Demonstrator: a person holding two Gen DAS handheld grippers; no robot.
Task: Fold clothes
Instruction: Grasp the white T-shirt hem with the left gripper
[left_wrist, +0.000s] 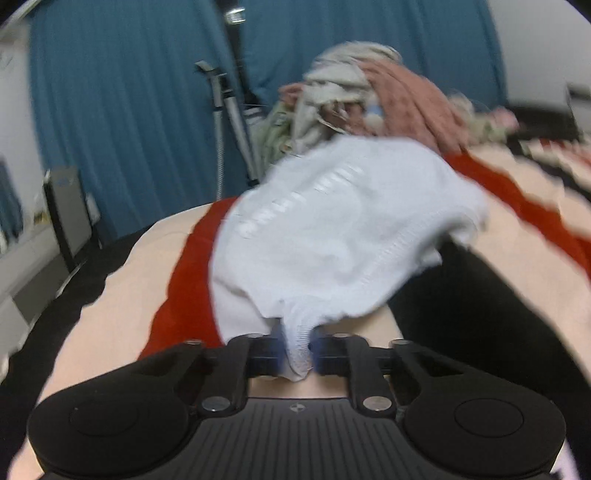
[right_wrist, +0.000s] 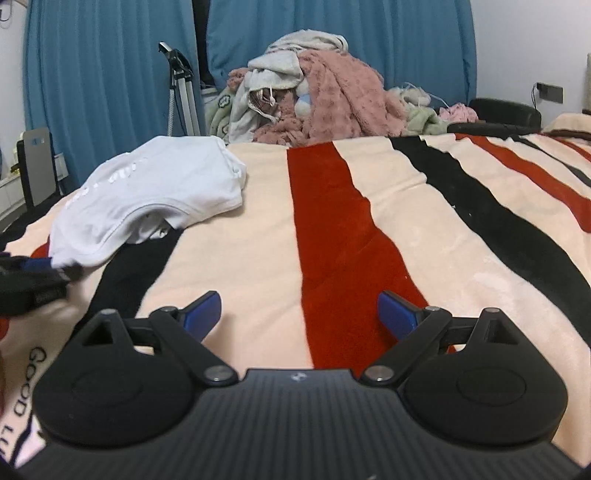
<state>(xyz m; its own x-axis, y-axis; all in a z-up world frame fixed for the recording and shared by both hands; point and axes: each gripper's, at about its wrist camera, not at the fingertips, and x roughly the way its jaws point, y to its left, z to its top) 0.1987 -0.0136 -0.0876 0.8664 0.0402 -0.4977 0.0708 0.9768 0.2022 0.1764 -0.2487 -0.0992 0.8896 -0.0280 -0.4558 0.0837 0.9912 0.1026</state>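
A white garment (left_wrist: 332, 229) with pale lettering lies bunched on the striped blanket (left_wrist: 166, 266). My left gripper (left_wrist: 297, 356) is shut on its ribbed edge, and the cloth stretches away from the fingers. The left wrist view is blurred. In the right wrist view the same white garment (right_wrist: 155, 188) lies at the left of the striped blanket (right_wrist: 251, 251), and the left gripper (right_wrist: 37, 273) holds its near corner. My right gripper (right_wrist: 299, 314) is open and empty, low over the blanket, to the right of the garment.
A heap of pink and grey clothes (right_wrist: 314, 99) lies at the far end of the bed. Blue curtains (right_wrist: 103, 74) and a tripod (right_wrist: 181, 88) stand behind. A dark panel (right_wrist: 35, 166) stands at the far left. A black chair back (right_wrist: 506, 110) is at the right.
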